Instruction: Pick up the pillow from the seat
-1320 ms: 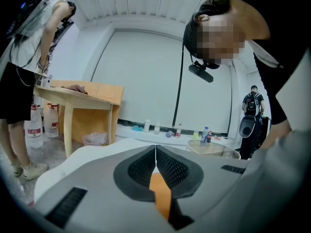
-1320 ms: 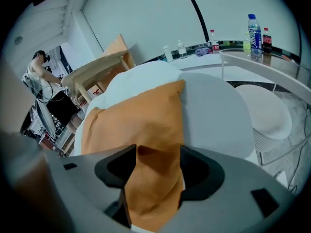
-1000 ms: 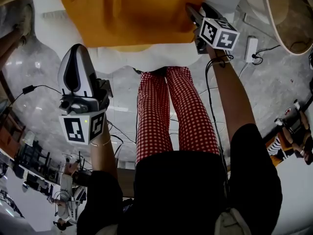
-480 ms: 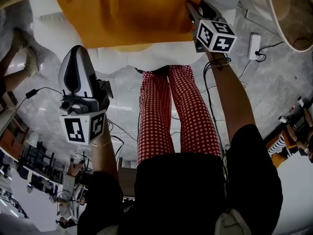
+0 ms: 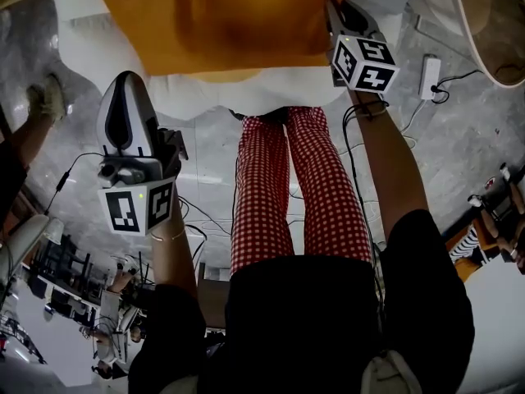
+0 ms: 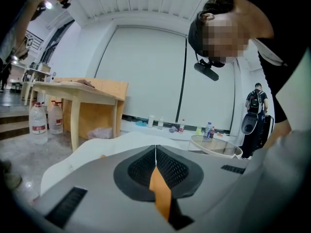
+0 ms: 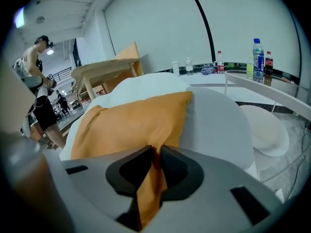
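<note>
An orange pillow (image 5: 221, 19) lies on the white seat (image 5: 246, 97) at the top of the head view. My right gripper (image 5: 332, 6) is at the pillow's near right corner. Its jaws have just been closing, and in the right gripper view the dark pads of my right gripper (image 7: 155, 152) pinch a fold of the pillow (image 7: 131, 120), which rests against the seat's white back (image 7: 218, 115). My left gripper (image 5: 125, 84) hangs in front of the seat's left side, apart from the pillow. In its own view my left gripper (image 6: 155, 152) is shut with nothing held.
The person's legs in red-checked trousers (image 5: 295, 187) stand right in front of the seat. A white power strip (image 5: 425, 79) and cables lie on the floor at the right. A round white table (image 7: 272, 89) with bottles (image 7: 260, 57) is right of the seat, a wooden table (image 7: 104, 72) behind it.
The right gripper has rolled a little and edged further onto the pillow's right corner, where its jaws have closed on the fabric. The left gripper has stayed put.
</note>
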The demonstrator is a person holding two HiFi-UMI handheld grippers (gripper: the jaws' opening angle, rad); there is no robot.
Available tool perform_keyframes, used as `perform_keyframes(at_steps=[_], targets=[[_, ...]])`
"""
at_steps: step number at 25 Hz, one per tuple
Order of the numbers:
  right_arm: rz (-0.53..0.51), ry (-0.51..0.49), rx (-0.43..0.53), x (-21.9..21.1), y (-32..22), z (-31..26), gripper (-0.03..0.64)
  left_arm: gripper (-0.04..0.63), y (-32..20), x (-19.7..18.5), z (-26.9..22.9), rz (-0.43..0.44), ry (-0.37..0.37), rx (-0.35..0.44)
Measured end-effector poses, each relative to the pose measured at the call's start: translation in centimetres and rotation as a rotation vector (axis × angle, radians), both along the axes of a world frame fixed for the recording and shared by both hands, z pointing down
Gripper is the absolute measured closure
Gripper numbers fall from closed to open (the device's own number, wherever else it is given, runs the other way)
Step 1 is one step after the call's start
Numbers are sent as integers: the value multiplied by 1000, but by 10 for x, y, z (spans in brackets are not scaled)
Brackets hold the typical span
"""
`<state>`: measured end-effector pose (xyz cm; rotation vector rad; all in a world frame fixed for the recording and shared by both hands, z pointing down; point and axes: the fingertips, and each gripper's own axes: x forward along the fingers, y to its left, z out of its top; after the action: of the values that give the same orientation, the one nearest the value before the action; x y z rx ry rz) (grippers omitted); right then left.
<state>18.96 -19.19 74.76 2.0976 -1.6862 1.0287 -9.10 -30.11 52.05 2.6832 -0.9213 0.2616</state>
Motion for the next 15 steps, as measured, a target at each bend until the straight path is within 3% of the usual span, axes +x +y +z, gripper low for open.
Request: perform_keyframes(at_steps=[15], targets=[[-1, 134, 15, -13, 5, -20, 586, 584, -16, -40, 39, -39, -47, -26]])
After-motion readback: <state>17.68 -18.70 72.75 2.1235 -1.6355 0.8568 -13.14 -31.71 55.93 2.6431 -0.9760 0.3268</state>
